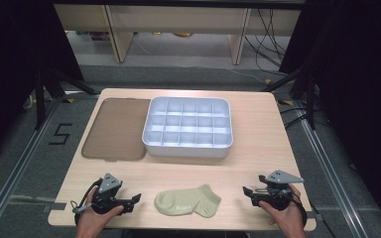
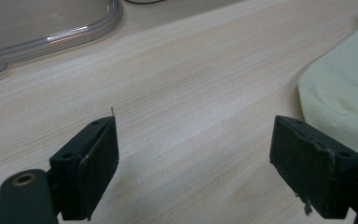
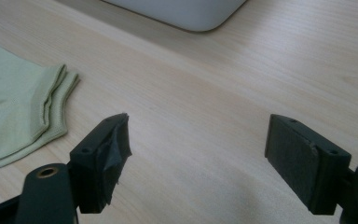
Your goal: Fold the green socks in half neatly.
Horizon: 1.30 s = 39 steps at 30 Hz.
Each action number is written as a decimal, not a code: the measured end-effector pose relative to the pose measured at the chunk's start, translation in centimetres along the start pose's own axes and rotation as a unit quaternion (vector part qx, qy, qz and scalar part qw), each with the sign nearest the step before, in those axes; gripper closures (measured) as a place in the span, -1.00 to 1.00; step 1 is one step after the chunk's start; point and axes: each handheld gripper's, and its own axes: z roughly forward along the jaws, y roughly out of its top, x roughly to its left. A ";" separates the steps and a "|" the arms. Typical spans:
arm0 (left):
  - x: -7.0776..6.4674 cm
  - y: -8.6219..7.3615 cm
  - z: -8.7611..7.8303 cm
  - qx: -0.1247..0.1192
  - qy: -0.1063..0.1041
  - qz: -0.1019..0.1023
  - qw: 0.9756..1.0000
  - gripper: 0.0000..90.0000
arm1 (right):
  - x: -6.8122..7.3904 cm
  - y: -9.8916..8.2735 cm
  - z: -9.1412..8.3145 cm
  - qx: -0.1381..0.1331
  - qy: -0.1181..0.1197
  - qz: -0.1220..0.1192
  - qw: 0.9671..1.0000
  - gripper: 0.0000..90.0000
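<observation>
Here, one sock lies between two grippers, left and right, both with jaws apart and empty, near one tray and one lid.

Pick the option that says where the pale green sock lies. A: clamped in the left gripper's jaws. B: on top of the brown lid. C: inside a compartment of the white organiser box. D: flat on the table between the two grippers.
D: the sock lies flat on the table, between the left gripper and right gripper, both open and empty.
</observation>
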 end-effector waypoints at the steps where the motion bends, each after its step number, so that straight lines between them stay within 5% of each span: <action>1: 0.0 0.0 0.0 0.000 0.000 -0.001 1.000 -0.66 | 0.0 0.0 0.0 0.000 -0.001 -0.002 1.000 -0.49; 8: -0.2 0.0 0.1 -0.004 0.000 -0.009 1.000 -0.66 | 0.1 0.0 -0.1 -0.001 0.001 -0.005 1.000 -0.43; 9: -0.2 0.0 0.0 -0.002 0.000 -0.005 1.000 -0.66 | 0.4 0.0 -0.2 0.002 -0.001 0.010 1.000 -0.40; 10: -0.2 0.0 0.0 -0.003 -0.001 -0.004 1.000 -0.66 | 0.2 0.1 -0.2 -0.002 -0.003 -0.008 1.000 -0.37; 16: -0.7 0.1 -0.1 0.000 -0.010 -0.006 1.000 -0.65 | 0.7 0.3 -0.2 -0.006 0.010 -0.017 1.000 -0.26; 19: -1.0 0.2 -0.2 0.002 -0.014 -0.004 1.000 -0.65 | 1.4 0.4 -0.3 -0.003 0.019 -0.007 1.000 -0.20; 22: -1.2 0.2 -0.2 0.001 -0.015 -0.002 1.000 -0.65 | 1.7 0.6 -0.2 -0.010 0.023 -0.027 0.999 -0.18; 29: -1.6 0.1 0.1 -0.004 -0.019 -0.009 1.000 -0.66 | 3.5 0.9 0.0 -0.007 0.044 -0.024 0.999 -0.13; 31: -1.5 0.2 0.0 0.001 -0.021 -0.007 1.000 -0.65 | 4.0 1.0 0.2 -0.008 0.051 -0.029 0.998 -0.11; 32: -1.6 0.2 0.0 -0.001 -0.022 -0.011 1.000 -0.65 | 3.9 1.1 0.4 -0.018 0.056 -0.052 0.997 -0.09; 34: -1.5 0.2 0.0 0.000 -0.025 -0.009 1.000 -0.66 | 4.8 1.2 0.5 -0.007 0.060 -0.043 0.997 -0.06; 35: -1.6 0.1 0.1 -0.001 -0.022 -0.008 1.000 -0.65 | 4.8 1.3 0.7 -0.009 0.070 -0.062 0.996 -0.05; 39: -1.5 0.2 0.1 0.010 -0.024 -0.006 1.000 -0.65 | 5.8 1.6 1.0 -0.008 0.070 -0.066 0.995 0.01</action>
